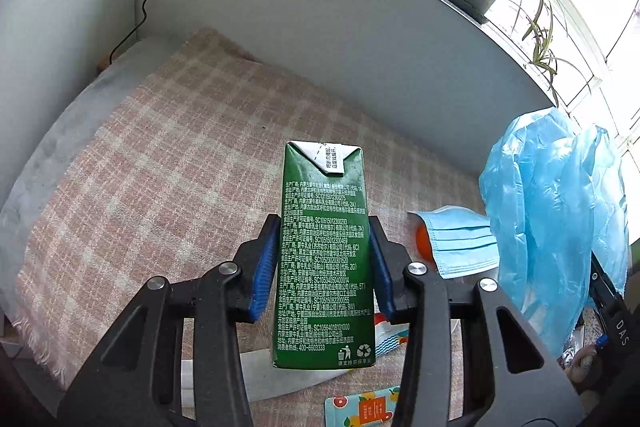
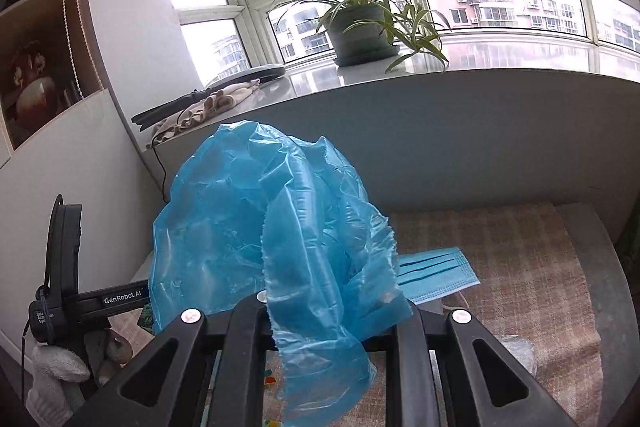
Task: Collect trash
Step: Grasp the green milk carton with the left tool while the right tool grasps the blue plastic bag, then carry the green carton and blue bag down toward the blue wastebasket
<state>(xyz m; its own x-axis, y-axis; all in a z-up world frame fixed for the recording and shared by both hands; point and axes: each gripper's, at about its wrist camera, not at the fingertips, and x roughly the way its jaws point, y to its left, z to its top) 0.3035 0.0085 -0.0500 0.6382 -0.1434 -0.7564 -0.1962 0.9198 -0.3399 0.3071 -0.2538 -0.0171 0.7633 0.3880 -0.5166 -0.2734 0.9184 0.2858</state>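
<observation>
Clamped between the blue pads of the left gripper (image 1: 324, 259), a green drink carton (image 1: 323, 259) stands upright above the plaid blanket (image 1: 160, 187). Crumpled blue plastic bag (image 2: 272, 239) film is pinched in the right gripper (image 2: 332, 311), whose jaws are nearly closed and hidden by it. Just behind lies a blue face mask (image 2: 436, 273) on the blanket, and farther off a potted spider plant (image 2: 360, 27) sits on the windowsill (image 2: 520, 63).
</observation>
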